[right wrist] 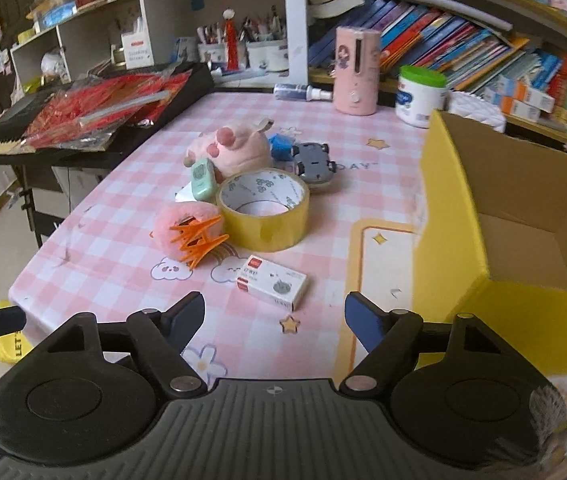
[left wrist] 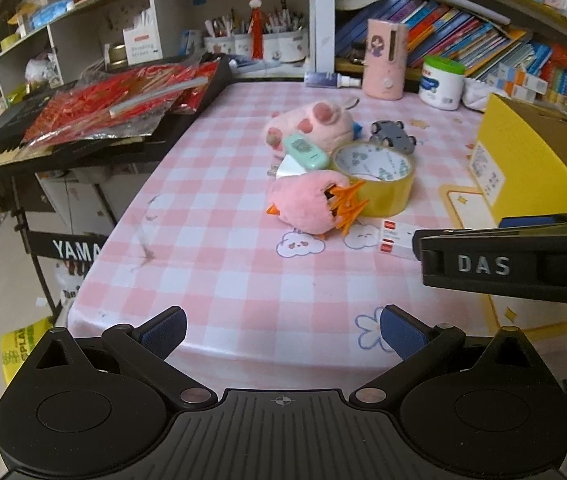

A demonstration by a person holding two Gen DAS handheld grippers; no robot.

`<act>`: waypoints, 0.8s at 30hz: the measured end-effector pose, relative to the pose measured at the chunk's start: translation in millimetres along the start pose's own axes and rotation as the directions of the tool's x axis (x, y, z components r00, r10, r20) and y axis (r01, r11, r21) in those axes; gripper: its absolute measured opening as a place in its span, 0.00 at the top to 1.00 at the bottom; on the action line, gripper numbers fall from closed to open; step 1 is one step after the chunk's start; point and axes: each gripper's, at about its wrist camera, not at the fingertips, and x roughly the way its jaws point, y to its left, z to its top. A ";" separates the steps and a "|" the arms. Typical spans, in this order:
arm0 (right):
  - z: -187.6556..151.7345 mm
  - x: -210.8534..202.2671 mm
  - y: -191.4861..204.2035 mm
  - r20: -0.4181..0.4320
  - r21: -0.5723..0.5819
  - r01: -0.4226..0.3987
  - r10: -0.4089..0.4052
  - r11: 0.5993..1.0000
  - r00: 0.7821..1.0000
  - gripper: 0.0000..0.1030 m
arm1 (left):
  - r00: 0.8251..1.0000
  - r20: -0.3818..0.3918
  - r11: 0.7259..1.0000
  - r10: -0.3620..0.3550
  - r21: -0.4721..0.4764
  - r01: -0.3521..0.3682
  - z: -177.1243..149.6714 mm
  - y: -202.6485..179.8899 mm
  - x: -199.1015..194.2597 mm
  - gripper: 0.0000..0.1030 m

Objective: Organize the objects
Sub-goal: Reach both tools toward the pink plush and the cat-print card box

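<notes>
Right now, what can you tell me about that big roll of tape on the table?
The tape roll is a wide ring of glossy yellowish clear tape on a white core printed with small green marks. It lies flat, hole upward, on the pink checked tablecloth. The fluffy pink hair claw presses against its side; the grey toy car sits just behind.

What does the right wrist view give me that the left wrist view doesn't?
Right wrist only: the yellow cardboard box's open, empty-looking interior, and the whole small white staple box. Left wrist only: the right gripper's black body, hiding part of that staple box, and the stand's white lettering. Both: the yellow tape roll, pink fluffy hair claw, grey toy car and pink paw plush.
</notes>
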 end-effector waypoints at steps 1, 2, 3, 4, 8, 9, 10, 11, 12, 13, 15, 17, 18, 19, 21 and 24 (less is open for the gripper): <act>2.0 5.6 -0.3 -0.007 -0.005 -0.003 0.003 1.000 1.000 0.27 | 1.000 -0.005 1.000 0.003 -0.001 -0.003 1.0 -0.3 3.0 0.00; 4.3 12.0 -0.7 -0.018 -0.010 -0.006 0.006 1.000 1.000 0.27 | 1.000 -0.011 1.000 0.007 -0.002 -0.007 2.2 -0.7 6.0 0.00; 6.6 18.9 -0.8 -0.028 -0.015 -0.011 0.011 1.000 1.000 0.27 | 1.000 -0.016 1.000 0.010 -0.003 -0.010 3.5 -0.7 9.2 0.00; 8.6 25.4 -1.2 -0.037 -0.019 -0.015 0.015 1.000 0.999 0.28 | 1.000 -0.024 1.000 0.012 -0.003 -0.012 4.6 -1.0 12.4 0.00; 14.3 51.2 -2.4 -0.081 -0.031 -0.026 0.023 0.999 0.996 0.29 | 0.999 -0.048 1.000 0.020 -0.001 -0.020 8.9 -3.1 22.3 0.00; 15.3 57.0 -3.1 -0.092 -0.031 -0.027 0.024 0.999 0.995 0.30 | 0.998 -0.055 1.000 0.024 0.000 -0.024 9.9 -4.3 24.9 0.00; 15.8 61.9 -3.7 -0.103 -0.029 -0.029 0.026 0.999 0.994 0.30 | 0.998 -0.060 1.000 0.028 0.001 -0.028 10.7 -5.0 26.9 0.00; 16.3 67.8 -4.6 -0.116 -0.027 -0.031 0.027 0.999 0.993 0.31 | 0.997 -0.065 1.000 0.031 0.001 -0.031 11.4 -5.2 28.7 0.00; 16.4 72.3 -5.4 -0.127 -0.027 -0.033 0.029 0.999 0.991 0.32 | 0.997 -0.068 0.999 0.032 0.000 -0.032 12.3 -5.4 30.6 0.00; 16.5 77.3 -6.1 -0.139 -0.027 -0.035 0.031 0.999 0.990 0.34 | 0.997 -0.072 0.999 0.033 -0.001 -0.033 13.1 -5.7 32.3 0.00; 16.3 85.6 -7.2 -0.160 -0.026 -0.041 0.036 0.999 0.986 0.36 | 0.997 -0.075 0.999 0.033 -0.003 -0.033 15.2 -6.1 36.1 0.00; 17.1 87.9 -6.4 -0.149 -0.048 -0.048 0.041 0.998 0.988 0.39 | 0.997 -0.078 1.000 0.028 -0.005 -0.028 18.2 -7.3 39.2 0.00; 18.3 88.3 -6.2 -0.146 -0.062 -0.057 0.047 0.996 0.988 0.44 | 0.997 -0.077 1.000 0.023 -0.005 -0.024 19.7 -8.5 40.6 0.00; 19.7 87.9 -6.7 -0.150 -0.072 -0.065 0.054 0.995 0.987 0.45 | 0.997 -0.075 1.000 0.018 -0.004 -0.019 21.6 -9.3 41.9 0.00; 23.8 83.1 -12.0 -0.158 -0.059 -0.079 0.068 0.995 0.985 0.45 | 0.998 -0.064 1.000 0.005 0.001 -0.004 25.3 -12.1 43.9 0.00; 34.0 62.1 -21.0 -0.097 -0.046 -0.069 0.065 0.997 0.993 0.45 | 0.999 -0.047 1.000 -0.022 -0.001 0.022 32.5 -16.2 48.5 0.00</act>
